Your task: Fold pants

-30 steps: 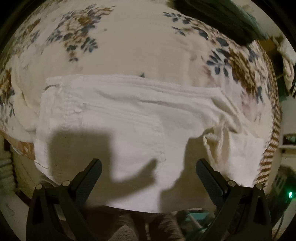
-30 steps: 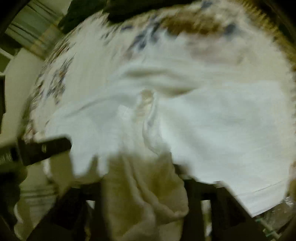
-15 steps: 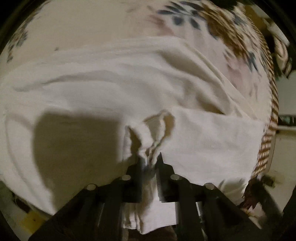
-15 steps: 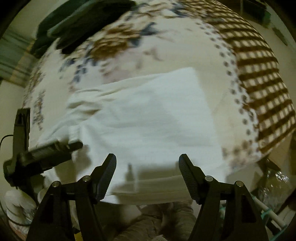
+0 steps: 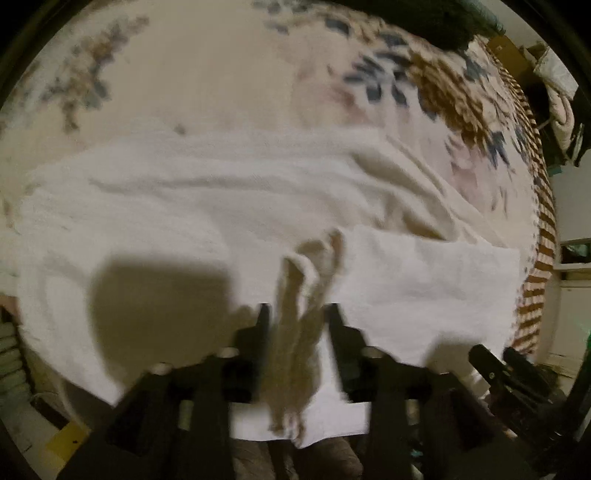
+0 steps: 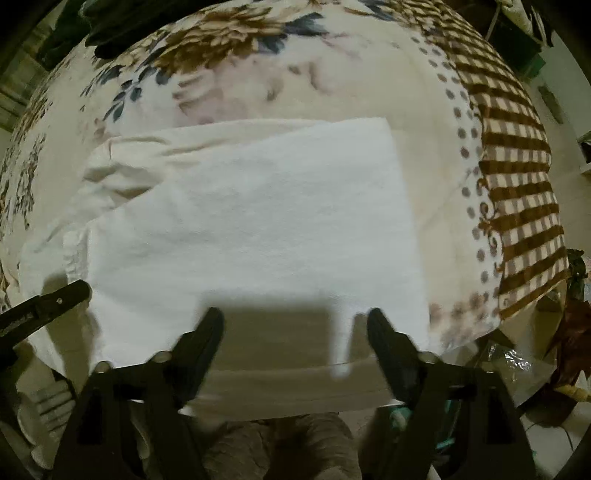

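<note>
White pants [image 5: 184, 206] lie folded across a floral bedspread [image 5: 207, 74], with a folded layer on the right [image 5: 424, 273]. My left gripper [image 5: 297, 314] points down at the near edge. Its jaws are opening, and a bunched ridge of the pants' cloth [image 5: 303, 280] stands between them, slack. My right gripper [image 6: 295, 321] hovers over the near edge of the pants [image 6: 258, 206]. Its jaws are opening wide with nothing between them. A finger of the left gripper [image 6: 48, 299] shows at the left of the right wrist view.
The bedspread [image 6: 424, 110] has a brown checked border [image 6: 517, 184] on the right, where the bed ends. Dark clothing [image 5: 424, 18] lies at the far side. A person's legs [image 6: 295, 443] stand against the near edge. Clutter sits on the floor at right [image 6: 509, 362].
My left gripper went from wide open to shut on a bunch of the pants, and its jaws have now parted. My right gripper let go of the cloth and spread wider.
</note>
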Tool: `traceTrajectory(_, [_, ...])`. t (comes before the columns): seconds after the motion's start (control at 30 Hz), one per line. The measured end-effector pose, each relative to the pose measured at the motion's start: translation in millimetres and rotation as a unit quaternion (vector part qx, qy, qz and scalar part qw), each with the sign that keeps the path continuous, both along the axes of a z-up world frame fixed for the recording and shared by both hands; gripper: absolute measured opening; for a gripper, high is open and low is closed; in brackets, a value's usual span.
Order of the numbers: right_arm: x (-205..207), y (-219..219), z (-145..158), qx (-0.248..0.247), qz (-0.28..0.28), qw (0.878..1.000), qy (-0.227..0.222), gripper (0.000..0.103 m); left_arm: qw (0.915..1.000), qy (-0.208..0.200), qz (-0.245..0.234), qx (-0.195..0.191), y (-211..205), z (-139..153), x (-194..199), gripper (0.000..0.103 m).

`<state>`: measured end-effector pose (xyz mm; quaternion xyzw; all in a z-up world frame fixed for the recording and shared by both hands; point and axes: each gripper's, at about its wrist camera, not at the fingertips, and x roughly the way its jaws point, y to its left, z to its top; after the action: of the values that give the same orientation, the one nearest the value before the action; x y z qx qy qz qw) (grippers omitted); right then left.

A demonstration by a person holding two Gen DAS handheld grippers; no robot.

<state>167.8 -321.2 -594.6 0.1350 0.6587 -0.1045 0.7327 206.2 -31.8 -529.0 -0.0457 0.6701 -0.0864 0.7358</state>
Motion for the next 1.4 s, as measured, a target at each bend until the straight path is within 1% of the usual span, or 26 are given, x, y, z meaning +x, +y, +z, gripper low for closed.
traceTrajectory(0.03, [1,2,2,-0.008,0.002,1.000,-0.002,0.091,0.9999,-0.008,-0.004,0.004,2,7,-1,0.067])
traceTrajectory(0.07, [2,5,5,-0.014,0.005,1.000,-0.005,0.091,0.9997,-0.022,-0.007,0.012,4,15,-2,0.082])
traceTrajectory(0.1, [2,7,8,-0.020,0.005,1.000,-0.006,0.091,0.9989,-0.041,-0.010,0.022,5,24,-4,0.086])
traceTrajectory(0.2, [2,12,21,-0.034,0.007,0.999,-0.016,0.094,0.9959,-0.075,-0.011,0.050,8,45,-7,0.087])
traceTrajectory(0.3, [-3,15,40,-0.040,0.010,0.999,-0.027,0.096,0.9952,-0.086,0.004,0.048,23,60,-9,0.087])
traceTrajectory(0.5, [3,45,80,-0.037,0.021,0.998,-0.044,0.096,0.9950,-0.079,0.058,0.020,65,81,-13,0.087])
traceTrajectory(0.57, [2,56,91,-0.029,0.023,0.998,-0.048,0.096,0.9934,-0.068,0.092,-0.001,87,82,-17,0.087])
traceTrajectory(0.63, [2,67,98,-0.014,0.023,0.998,-0.056,0.096,0.9876,-0.058,0.142,-0.033,116,80,-26,0.087])
traceTrajectory(0.67, [3,73,101,-0.009,0.023,0.998,-0.060,0.096,0.9828,-0.053,0.169,-0.051,133,76,-31,0.087])
traceTrajectory(0.7, [4,76,102,-0.002,0.021,0.998,-0.065,0.096,0.9752,-0.050,0.202,-0.076,152,71,-37,0.087])
traceTrajectory(0.73, [5,82,103,0.012,0.021,0.997,-0.073,0.096,0.9644,-0.049,0.239,-0.102,174,62,-46,0.087])
traceTrajectory(0.87, [13,103,96,0.043,0.029,0.995,-0.080,0.096,0.9370,-0.035,0.324,-0.125,225,29,-69,0.087])
traceTrajectory(0.93, [17,114,89,0.041,0.038,0.996,-0.077,0.096,0.9175,-0.021,0.369,-0.146,246,2,-81,0.087])
traceTrajectory(0.97, [19,120,85,0.038,0.042,0.996,-0.073,0.096,0.9116,-0.018,0.381,-0.153,251,-5,-84,0.087])
traceTrajectory(1.0, [20,124,82,0.038,0.044,0.996,-0.070,0.096,0.9026,-0.012,0.399,-0.162,258,-16,-89,0.087])
traceTrajectory(1.07, [24,135,73,0.041,0.049,0.996,-0.060,0.096,0.8826,0.000,0.430,-0.189,268,-37,-94,0.085])
traceTrajectory(1.1, [25,138,70,0.040,0.052,0.996,-0.057,0.096,0.8711,0.005,0.445,-0.208,273,-50,-96,0.085])
traceTrajectory(1.13, [27,143,66,0.039,0.056,0.996,-0.053,0.096,0.8626,0.009,0.456,-0.219,277,-61,-96,0.085])
traceTrajectory(1.17, [28,148,63,0.038,0.060,0.996,-0.049,0.096,0.8559,0.009,0.464,-0.228,280,-67,-97,0.083])
traceTrajectory(1.2, [29,150,61,0.039,0.063,0.996,-0.047,0.096,0.8491,0.004,0.472,-0.236,283,-70,-97,0.078])
traceTrajectory(1.23, [30,153,59,0.040,0.066,0.996,-0.044,0.096,0.8439,-0.006,0.481,-0.237,287,-70,-98,0.057])
traceTrajectory(1.27, [31,156,56,0.040,0.068,0.996,-0.041,0.096,0.8411,-0.020,0.486,-0.236,290,-67,-99,0.033])
traceTrajectory(1.3, [33,158,54,0.039,0.071,0.996,-0.038,0.096,0.8424,-0.037,0.485,-0.233,291,-60,-99,0.029])
traceTrajectory(1.33, [34,160,53,0.037,0.074,0.996,-0.036,0.096,0.8480,-0.051,0.477,-0.225,290,-50,-98,0.024])
traceTrajectory(1.37, [34,161,51,0.033,0.076,0.996,-0.034,0.096,0.8514,-0.063,0.471,-0.222,286,-42,-99,0.019])
traceTrajectory(1.4, [35,162,50,0.032,0.077,0.996,-0.034,0.096,0.8559,-0.074,0.464,-0.217,282,-34,-100,0.017])
